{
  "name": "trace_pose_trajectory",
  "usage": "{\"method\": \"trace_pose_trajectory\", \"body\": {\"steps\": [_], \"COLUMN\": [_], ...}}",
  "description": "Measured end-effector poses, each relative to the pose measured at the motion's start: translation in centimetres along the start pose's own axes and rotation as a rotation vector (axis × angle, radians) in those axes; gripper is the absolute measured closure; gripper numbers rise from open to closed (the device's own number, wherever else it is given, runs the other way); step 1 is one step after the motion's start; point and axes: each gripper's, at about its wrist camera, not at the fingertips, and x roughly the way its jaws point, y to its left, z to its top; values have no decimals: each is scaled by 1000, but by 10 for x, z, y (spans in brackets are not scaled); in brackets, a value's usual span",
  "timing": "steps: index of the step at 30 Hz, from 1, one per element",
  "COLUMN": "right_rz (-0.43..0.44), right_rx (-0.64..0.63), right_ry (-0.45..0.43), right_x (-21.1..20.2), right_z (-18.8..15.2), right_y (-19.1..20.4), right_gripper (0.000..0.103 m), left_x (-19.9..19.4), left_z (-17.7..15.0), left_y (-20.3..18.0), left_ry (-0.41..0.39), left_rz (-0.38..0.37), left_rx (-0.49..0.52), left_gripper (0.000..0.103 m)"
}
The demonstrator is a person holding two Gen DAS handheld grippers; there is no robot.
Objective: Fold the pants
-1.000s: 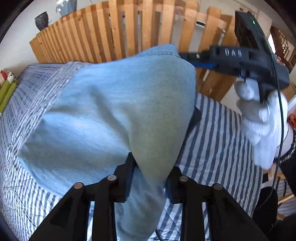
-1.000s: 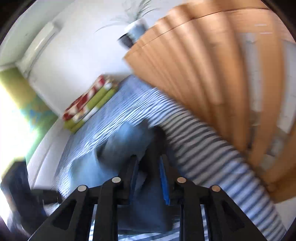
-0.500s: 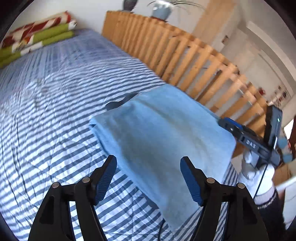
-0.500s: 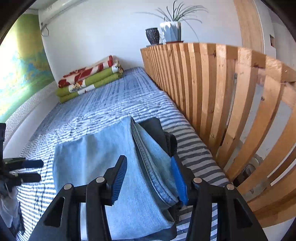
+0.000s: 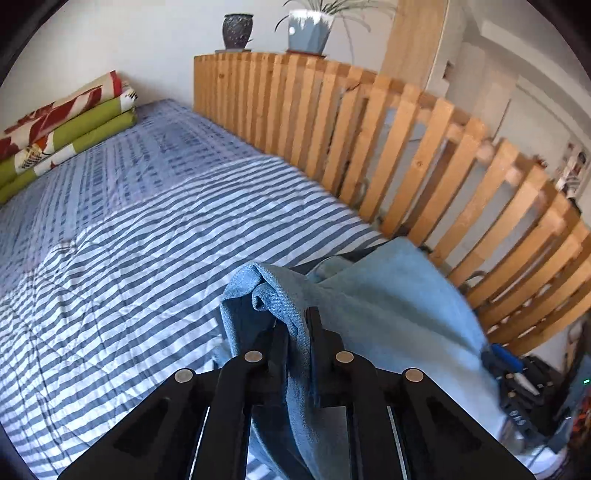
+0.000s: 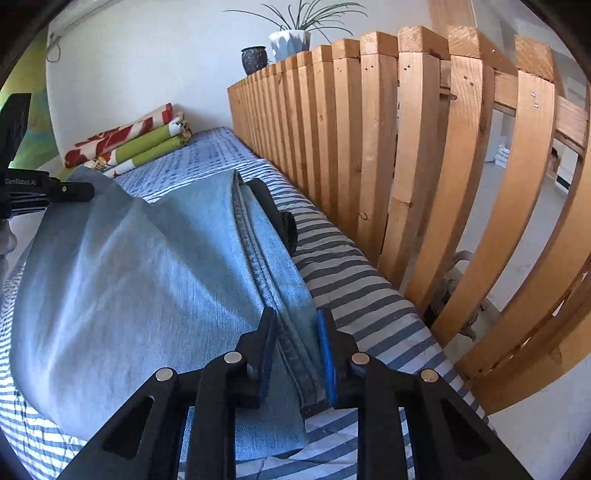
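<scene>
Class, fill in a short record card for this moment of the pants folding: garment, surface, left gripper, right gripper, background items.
garment: light blue jeans, partly folded
surface: striped bedspread
left gripper: just closed, pinching a bunched jeans edge
right gripper: just closed on the seamed edge
background: wooden slat railing, folded blankets, two plant pots

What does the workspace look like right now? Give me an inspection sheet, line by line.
Surface: bed with striped cover, creased.
Job's things: light blue jeans, folded, one corner lifted.
Clutter: dark garment under the jeans; folded blankets at the far end.
Grippers: left gripper just closed, pinching a bunched denim corner; right gripper just closed around the seamed edge.
Cables: nothing seen.
Surroundings: wooden slat railing beside the bed; two plant pots on top of it.
</scene>
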Motion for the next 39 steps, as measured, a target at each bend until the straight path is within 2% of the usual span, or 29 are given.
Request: {"method": "trace_pose_trajectory", "body": {"steps": [2,3,4,6,7,8,9,10,11,14,15,16,17,18,19,20,22,24,25,27,28,29,30,31,32,33,35,37,39], "right_rz": [6,-1,3,60,87,120,171,222,230,212,207,174,135,138,142,152,178,200,223,194,164,103,2,-79,-90,-64,3,18,34], "right_rx": [21,25,31,18,-6,-28,-40,-44,-36,-53,-63,-73,-72,-65,-54,-40,-20,57,93,73,36,-18,-66,-87,-79,-46,0,-31,-121], "right_ry": [37,47,43,-10,-36,-42,-17,24,47,100,137,171,196,227,233,197,131,40,-13,-58,-20,46,103,160,203,199,123,36,-2], "right_x": [9,10,6,-5,-10,-10,-3,7,19,61,77,91,102,109,111,103,79,55,42,40,55,76,96,112,119,116,87,52,23], "right_z": [12,20,29,48,59,72,84,96,106,131,137,139,139,137,135,134,130,137,141,147,149,146,142,135,131,131,130,129,119], "right_y": [-1,-3,-4,-4,-1,3,8,10,15,43,51,57,61,62,61,57,47,34,26,26,33,42,50,52,49,43,30,31,44], "right_gripper": [80,75,74,71,60,44,37,37,37,37,37,39,57,84,85,88,90,91,91,89,89,87,84,82,82,81,80,75,72], "left_x": [18,19,14,-3,-9,-14,-19,-21,-22,-13,-10,-9,-8,-5,-8,-12,-27,-44,-44,-22,-3,16,29,29,21,10,-10,-28,-45], "left_z": [-8,-11,-14,-19,-20,-21,-22,-23,-25,-28,-29,-31,-32,-32,-32,-32,-32,-28,-25,-20,-20,-22,-25,-28,-31,-33,-36,-41,-51], "left_y": [9,13,15,20,28,33,36,35,35,36,35,34,33,34,35,35,37,37,37,41,44,49,55,60,64,64,66,74,79], "left_ry": [66,64,57,41,37,34,37,42,38,51,55,53,51,47,33,21,-24,-95,-118,-77,-34,29,90,95,53,25,-13,-34,-54], "left_rz": [12,8,-10,-66,-96,-104,-112,-123,-122,-136,-137,-133,-133,-126,-134,-151,-180,-223,-214,-157,-109,-71,-82,-94,-101,-98,-61,-78,-109], "left_rx": [-48,-59,-63,-96,-120,-137,-143,-140,-141,-154,-156,-154,-145,-137,-134,-126,-126,-112,-105,-113,-109,-127,-160,-188,-193,-166,-139,-171,-226], "left_gripper": [83,82,77,58,47,45,45,45,45,46,49,60,78,85,91,94,96,96,96,94,87,73,68,65,65,65,65,65,66]}}
